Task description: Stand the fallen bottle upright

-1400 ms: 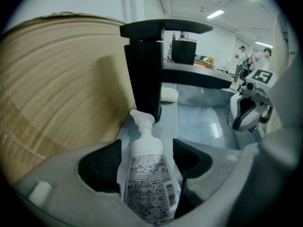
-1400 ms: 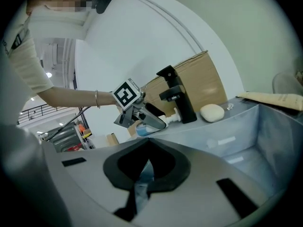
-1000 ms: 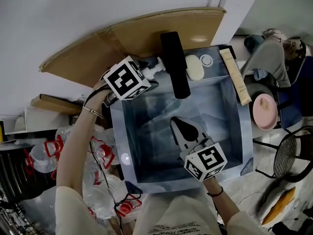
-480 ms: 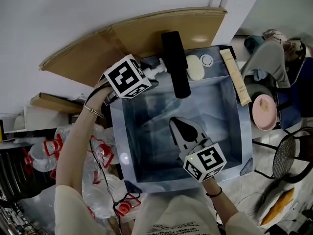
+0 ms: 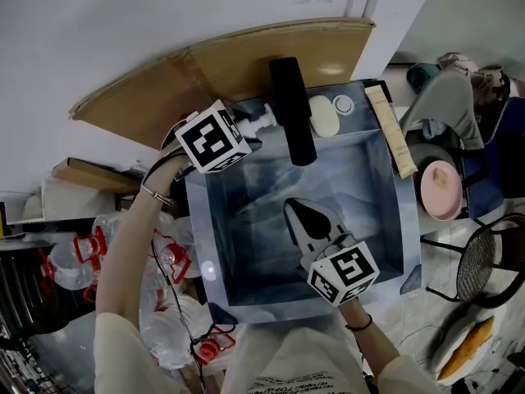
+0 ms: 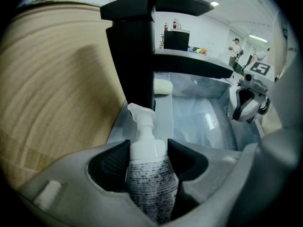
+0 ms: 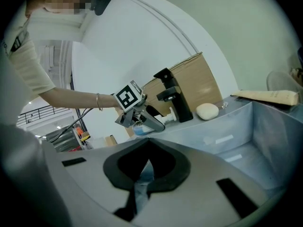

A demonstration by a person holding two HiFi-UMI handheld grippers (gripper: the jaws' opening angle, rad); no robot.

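At sink rim [image 5: 199,245], one pump bottle [image 6: 151,178], one soap bar [image 5: 324,115], one tap [image 5: 291,109]

No legible text was recorded: grey print on the white plastic pump bottle [image 6: 151,186] and dark lettering on the person's pale shirt [image 5: 289,382] stayed unreadable.

White bottle [image 6: 147,174] bears a grey brick-like pattern; faucet [image 6: 130,56] black, cardboard [image 6: 52,79] brown.
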